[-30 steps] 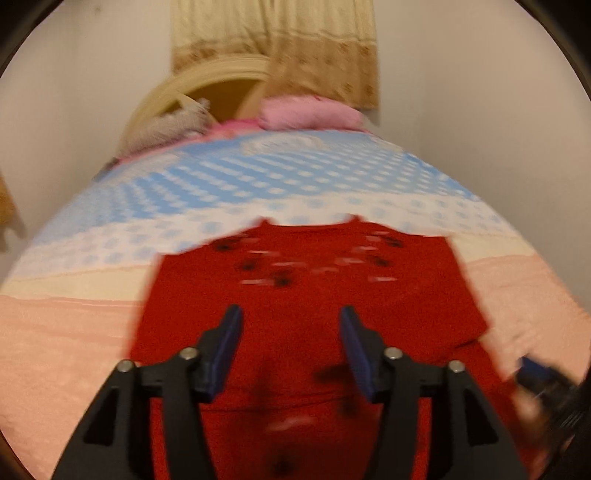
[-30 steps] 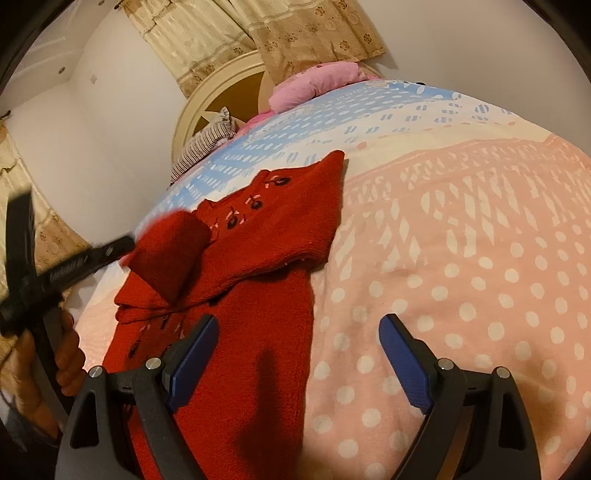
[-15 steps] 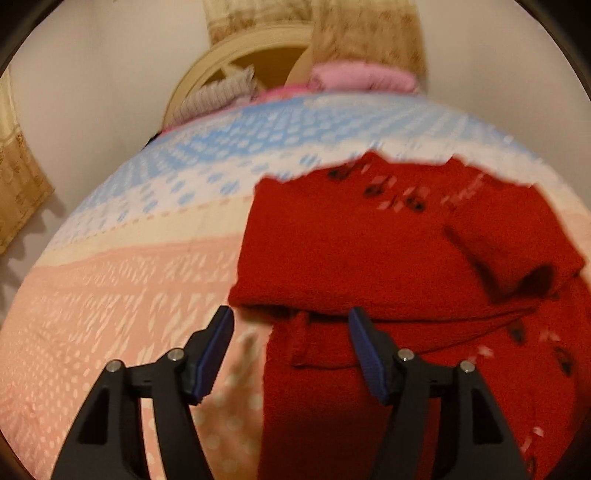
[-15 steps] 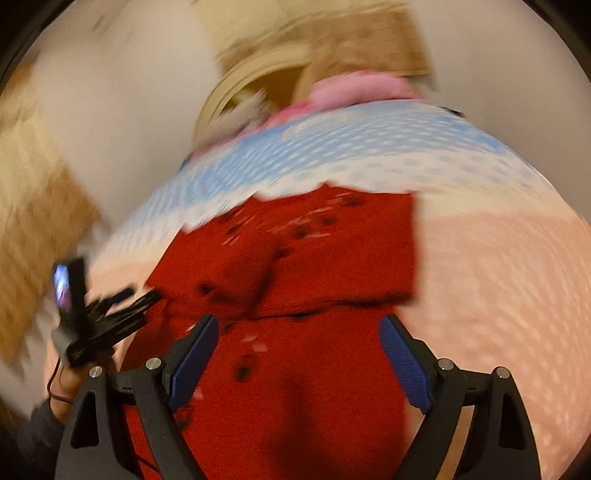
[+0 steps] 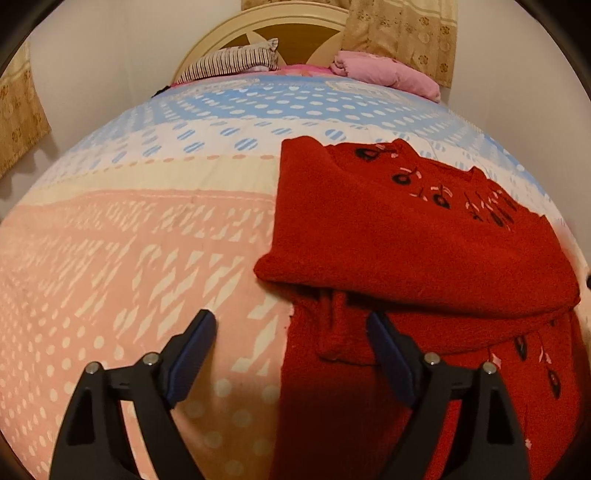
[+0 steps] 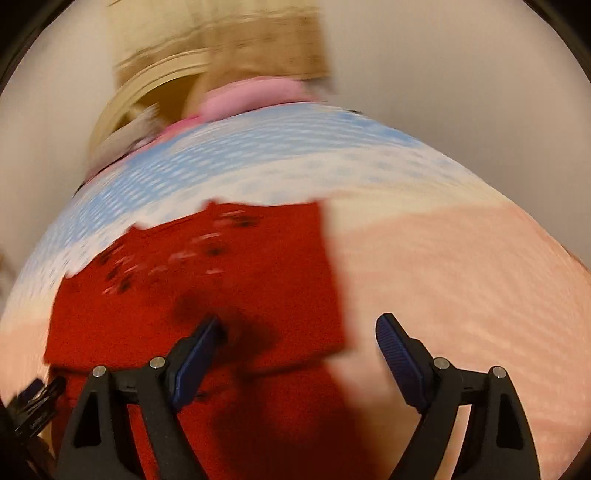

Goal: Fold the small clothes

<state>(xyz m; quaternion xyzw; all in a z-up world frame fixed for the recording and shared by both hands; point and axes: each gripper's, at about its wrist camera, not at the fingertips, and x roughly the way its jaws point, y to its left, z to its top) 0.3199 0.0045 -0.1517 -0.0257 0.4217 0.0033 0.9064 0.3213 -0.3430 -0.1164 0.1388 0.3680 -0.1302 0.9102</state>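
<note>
A small red knit sweater (image 5: 417, 243) with dark and pink embroidery lies on the bed, its sleeves folded across the chest. My left gripper (image 5: 291, 350) is open and empty, over the sweater's lower left edge. In the blurred right wrist view the sweater (image 6: 221, 288) lies centre left. My right gripper (image 6: 297, 350) is open and empty over the sweater's lower right edge. The left gripper (image 6: 33, 402) shows at the bottom left of that view.
The bed cover (image 5: 129, 258) is pink, cream and blue with dots. A striped pillow (image 5: 229, 64) and a pink pillow (image 5: 384, 72) lie by the cream headboard (image 5: 280, 18). Curtains (image 5: 402, 33) hang behind. White walls stand close on both sides.
Both grippers have let go of the sleeves, which now lie folded over the chest. My left gripper moved left to the sweater's left edge. My right gripper swung over its right edge.
</note>
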